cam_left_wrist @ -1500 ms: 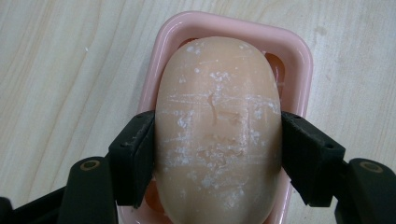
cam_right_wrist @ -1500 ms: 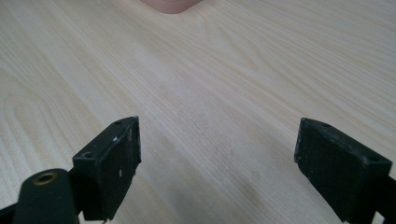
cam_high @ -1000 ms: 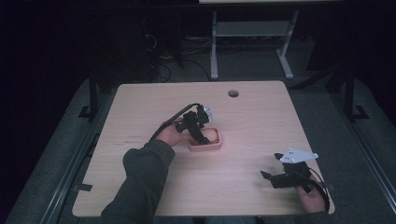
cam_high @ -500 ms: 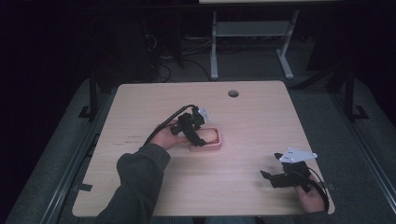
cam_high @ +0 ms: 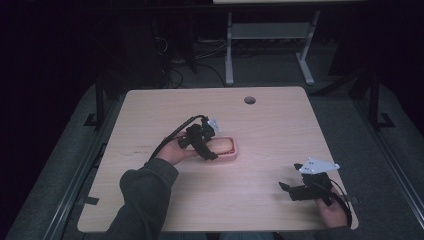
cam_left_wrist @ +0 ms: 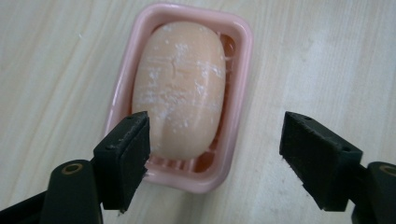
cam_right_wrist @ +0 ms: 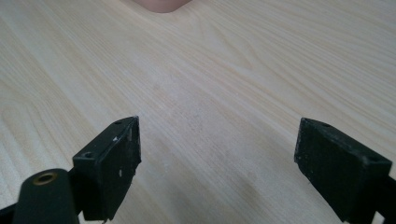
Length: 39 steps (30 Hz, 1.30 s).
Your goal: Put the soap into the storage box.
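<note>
Jaws of the left gripper (cam_left_wrist: 215,158) stood apart over the near end of the soap (cam_left_wrist: 180,86), which lay in its pink dish (cam_left_wrist: 238,93) at mid-table. Closing off-centre risked a slipping bar or a dragged dish. Right gripper (cam_right_wrist: 217,163), also apart, idled over bare table (cam_right_wrist: 261,70) at the near right.

In the high view the left gripper (cam_high: 207,145) covers the 9 o'clock end of the pink soap dish (cam_high: 229,150), and the soap (cam_high: 222,144) is too small to read there. In the right gripper view the dish is cut by the 12 o'clock edge. The person's right hand (cam_high: 332,212) is cut at 6 o'clock.
</note>
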### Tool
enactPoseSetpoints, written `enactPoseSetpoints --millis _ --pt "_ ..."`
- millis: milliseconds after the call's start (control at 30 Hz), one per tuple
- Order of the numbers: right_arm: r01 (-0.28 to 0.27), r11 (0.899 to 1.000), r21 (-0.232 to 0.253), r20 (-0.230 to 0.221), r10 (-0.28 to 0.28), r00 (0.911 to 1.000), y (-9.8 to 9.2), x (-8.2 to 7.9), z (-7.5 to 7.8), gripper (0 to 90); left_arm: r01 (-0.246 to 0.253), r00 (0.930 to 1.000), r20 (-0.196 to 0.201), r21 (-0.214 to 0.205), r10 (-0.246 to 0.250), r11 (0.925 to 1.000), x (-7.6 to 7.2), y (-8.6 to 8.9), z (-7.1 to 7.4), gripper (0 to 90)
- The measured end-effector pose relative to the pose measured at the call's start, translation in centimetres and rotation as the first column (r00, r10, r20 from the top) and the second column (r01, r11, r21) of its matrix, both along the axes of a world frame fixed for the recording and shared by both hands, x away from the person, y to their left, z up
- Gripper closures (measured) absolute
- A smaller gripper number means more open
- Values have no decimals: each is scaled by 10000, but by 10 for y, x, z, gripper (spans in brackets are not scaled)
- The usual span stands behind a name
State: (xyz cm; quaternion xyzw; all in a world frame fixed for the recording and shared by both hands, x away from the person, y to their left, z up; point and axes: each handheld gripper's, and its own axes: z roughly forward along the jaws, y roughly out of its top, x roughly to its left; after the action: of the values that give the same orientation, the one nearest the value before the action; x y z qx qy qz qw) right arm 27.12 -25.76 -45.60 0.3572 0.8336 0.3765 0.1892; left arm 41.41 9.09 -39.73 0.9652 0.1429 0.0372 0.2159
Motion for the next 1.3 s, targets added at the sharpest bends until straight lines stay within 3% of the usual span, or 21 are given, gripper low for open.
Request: enactPoseSetpoints --millis 333,1300 --pt "106 9999 -26 11 -106 9999 -1 1 0 142 -115 9998 135 -283 119 9995 -10 8 1 235" --pt "454 9989 -139 49 -453 9990 -5 1 0 141 -207 9997 100 -306 210 9993 -37 31 -8 234"
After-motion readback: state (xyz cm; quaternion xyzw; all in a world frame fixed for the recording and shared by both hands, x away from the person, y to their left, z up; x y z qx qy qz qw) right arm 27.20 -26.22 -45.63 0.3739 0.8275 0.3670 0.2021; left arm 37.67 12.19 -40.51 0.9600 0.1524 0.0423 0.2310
